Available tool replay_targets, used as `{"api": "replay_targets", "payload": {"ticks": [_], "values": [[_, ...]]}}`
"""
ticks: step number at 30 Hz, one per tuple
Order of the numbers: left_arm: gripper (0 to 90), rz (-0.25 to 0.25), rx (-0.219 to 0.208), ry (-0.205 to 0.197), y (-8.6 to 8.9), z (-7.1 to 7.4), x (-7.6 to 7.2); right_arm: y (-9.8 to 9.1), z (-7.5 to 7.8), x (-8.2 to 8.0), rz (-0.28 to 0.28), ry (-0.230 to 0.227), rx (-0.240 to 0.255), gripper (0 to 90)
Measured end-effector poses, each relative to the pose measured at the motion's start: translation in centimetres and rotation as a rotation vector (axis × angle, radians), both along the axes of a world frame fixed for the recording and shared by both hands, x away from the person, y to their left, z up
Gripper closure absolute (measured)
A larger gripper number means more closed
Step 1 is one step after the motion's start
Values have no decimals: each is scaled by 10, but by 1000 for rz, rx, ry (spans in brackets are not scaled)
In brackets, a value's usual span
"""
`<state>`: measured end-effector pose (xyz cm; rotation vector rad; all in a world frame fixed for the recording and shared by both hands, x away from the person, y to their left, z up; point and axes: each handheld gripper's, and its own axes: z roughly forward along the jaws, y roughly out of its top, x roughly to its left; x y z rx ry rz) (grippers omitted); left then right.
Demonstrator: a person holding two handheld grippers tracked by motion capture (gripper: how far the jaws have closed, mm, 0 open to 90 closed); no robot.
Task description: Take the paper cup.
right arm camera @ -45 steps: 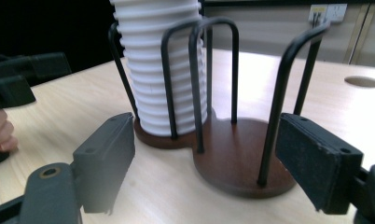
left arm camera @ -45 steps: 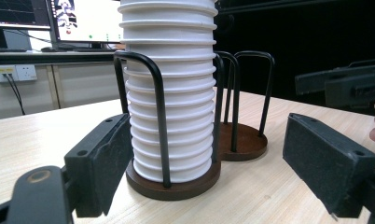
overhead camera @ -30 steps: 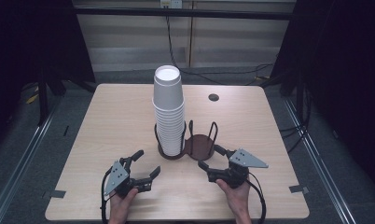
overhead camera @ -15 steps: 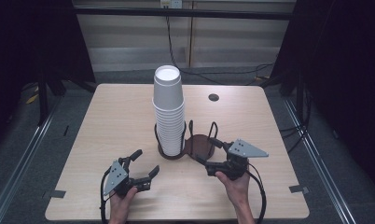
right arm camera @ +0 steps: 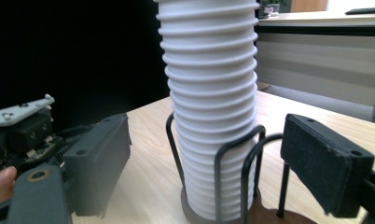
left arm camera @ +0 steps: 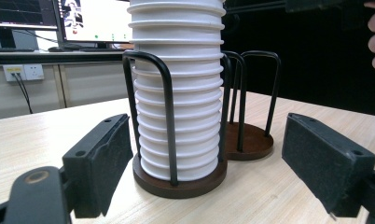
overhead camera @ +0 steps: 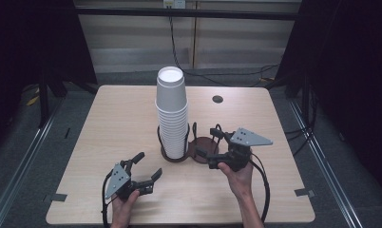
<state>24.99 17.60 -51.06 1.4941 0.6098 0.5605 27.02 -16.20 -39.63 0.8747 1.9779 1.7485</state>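
A tall stack of white paper cups stands in a black wire holder with a round brown base at the table's middle. An empty matching holder stands right beside it. My left gripper rests low at the front left, open, with nothing between its jaws. It faces the cup stack and its holder base. My right gripper is held up above the table at the empty holder, open and holding nothing. In its view the cups rise behind the empty holder's wires.
The wooden table has a small dark round disc at the back right. Tape marks sit near its front corners. Cables trail from both grippers off the front edge. Dark floor and rails surround the table.
My right gripper has risen and moved forward toward the empty holder. The left gripper has stayed where it was.
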Motion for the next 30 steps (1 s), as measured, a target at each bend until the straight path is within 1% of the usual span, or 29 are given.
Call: {"api": "replay_targets", "payload": {"ticks": [1,4,5,10,17,18,21,23,24,26,27,30], "values": [[158,7,11,-7,1,0,0,2,4,4,11,0,1,143],[158,7,15,-11,1,0,0,3,9,7,17,1,-5,141],[158,4,15,-11,1,0,0,5,13,10,21,-2,-9,137],[158,2,16,-11,1,0,0,10,24,15,31,-14,-19,140],[158,-1,18,-16,2,0,1,12,33,22,41,-16,-16,135],[158,-2,19,-16,2,0,1,12,37,24,46,-16,-8,135],[158,-4,17,-17,2,0,1,13,41,25,48,-20,-11,135],[158,-5,18,-17,2,0,1,15,48,27,55,-30,-19,135],[158,-6,16,-17,1,0,1,15,48,27,55,-30,-19,135],[158,-6,16,-17,2,0,1,16,54,29,64,-40,-21,129],[158,-8,17,-17,2,0,1,16,56,30,80,-49,-18,131],[158,-7,17,-17,2,0,1,17,62,33,100,-53,-22,129]]}}
